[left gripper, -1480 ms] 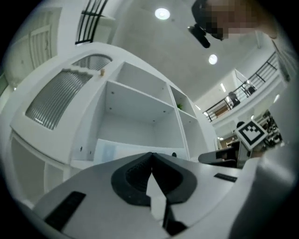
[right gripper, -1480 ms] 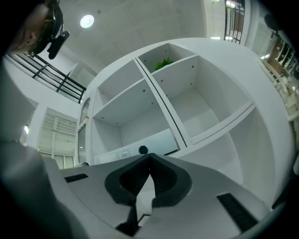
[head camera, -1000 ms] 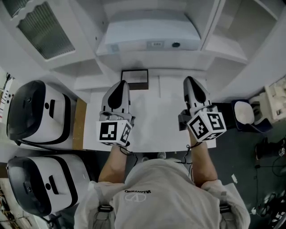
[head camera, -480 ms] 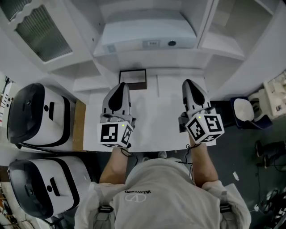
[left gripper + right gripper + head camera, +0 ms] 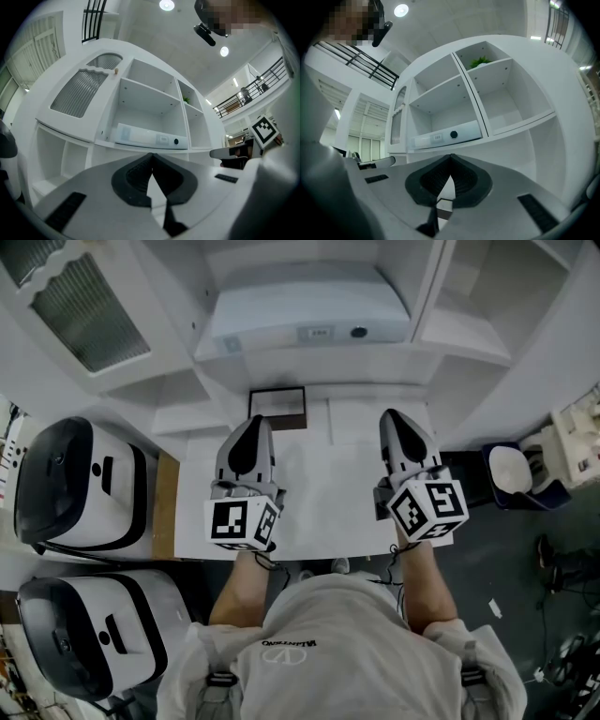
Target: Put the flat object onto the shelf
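The left hand-held gripper (image 5: 251, 420) has its jaws pressed together at the tip with nothing between them, as its own view shows (image 5: 151, 155). The right hand-held gripper (image 5: 393, 416) is the same: closed and empty (image 5: 450, 156). Both are held side by side over the white tabletop (image 5: 328, 493) and point at the shelf (image 5: 309, 360) in front of the person.

Just beyond the left one's tip, a small dark-rimmed panel (image 5: 277, 407) lies flat at the back of the tabletop, below the shelf's compartments. Higher up, a flat white box (image 5: 305, 320) with a round dark button on its front edge lies in the middle compartment (image 5: 150, 137).

How far the task has got depends on which of these is the flat object (the task sentence does not say). If it is the white box, it already lies on the shelf as wanted. If it is the panel, that still lies on the tabletop, and neither hand-held gripper has hold of it.
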